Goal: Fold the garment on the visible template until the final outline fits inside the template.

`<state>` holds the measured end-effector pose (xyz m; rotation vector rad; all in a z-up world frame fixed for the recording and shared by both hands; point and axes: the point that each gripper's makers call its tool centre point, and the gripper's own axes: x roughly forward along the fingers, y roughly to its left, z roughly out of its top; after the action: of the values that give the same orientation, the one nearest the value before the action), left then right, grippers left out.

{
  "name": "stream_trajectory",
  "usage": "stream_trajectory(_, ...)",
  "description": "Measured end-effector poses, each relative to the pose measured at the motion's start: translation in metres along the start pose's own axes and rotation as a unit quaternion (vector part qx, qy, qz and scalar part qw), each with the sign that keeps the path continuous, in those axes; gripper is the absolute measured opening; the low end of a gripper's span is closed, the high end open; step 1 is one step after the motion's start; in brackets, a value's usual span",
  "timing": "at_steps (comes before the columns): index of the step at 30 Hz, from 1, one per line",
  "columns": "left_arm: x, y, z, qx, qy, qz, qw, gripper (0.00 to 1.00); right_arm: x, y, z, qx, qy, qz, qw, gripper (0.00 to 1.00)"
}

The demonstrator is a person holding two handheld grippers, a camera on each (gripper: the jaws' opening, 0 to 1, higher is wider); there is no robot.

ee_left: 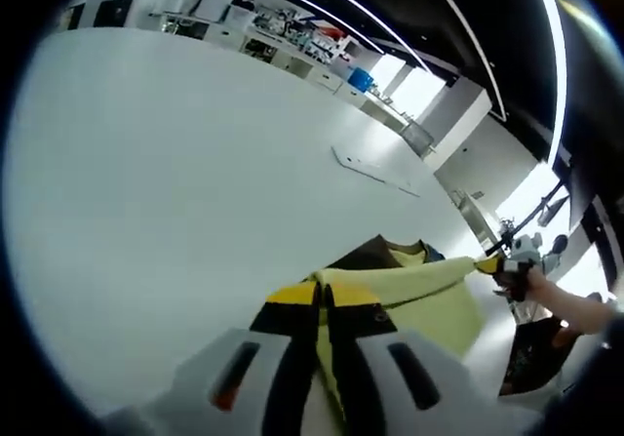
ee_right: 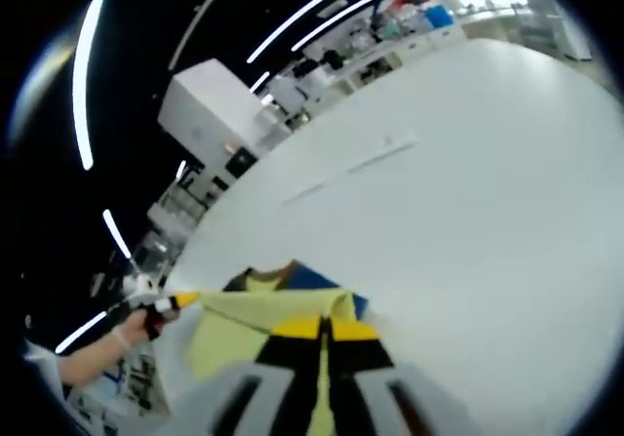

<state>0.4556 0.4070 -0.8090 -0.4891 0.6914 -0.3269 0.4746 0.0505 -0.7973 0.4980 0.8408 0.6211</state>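
A pale yellow-green garment (ee_left: 429,295) with dark brown and blue parts hangs stretched between my two grippers over the white table (ee_left: 175,163). My left gripper (ee_left: 322,299) is shut on one edge of it, the yellow-tipped jaws pressed together on the cloth. My right gripper (ee_left: 502,265) comes in from the right, shut on the far corner. In the right gripper view the same garment (ee_right: 253,324) runs from my right gripper (ee_right: 322,329), shut on the cloth, to my left gripper (ee_right: 161,306) at the left. A thin pale strip (ee_left: 375,170) lies on the table beyond the garment.
Benches and shelves with equipment (ee_left: 292,36) and a blue box (ee_left: 359,78) line the far side of the table. A person's hand (ee_left: 570,304) holds the right gripper. Bright windows (ee_left: 414,90) stand behind. The thin strip (ee_right: 351,173) lies mid-table.
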Motion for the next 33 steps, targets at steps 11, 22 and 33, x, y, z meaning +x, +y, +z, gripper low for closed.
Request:
stream_trajectory(11,0.000,-0.005,-0.001,0.021,0.003,-0.006,0.9997,0.00,0.001,0.002,-0.004,-0.028,0.013,0.008,0.9995,0.00)
stream_trajectory(22,-0.001,-0.001,0.004,0.052,0.006,-0.016,0.9985,0.04,0.002,-0.002,0.000,-0.065,0.014,0.002,0.9978,0.00)
stream_trajectory(33,-0.003,-0.013,0.001,0.096,0.013,-0.045,0.9943,0.34,-0.002,0.009,0.010,-0.110,-0.009,0.038,0.9932,0.34)
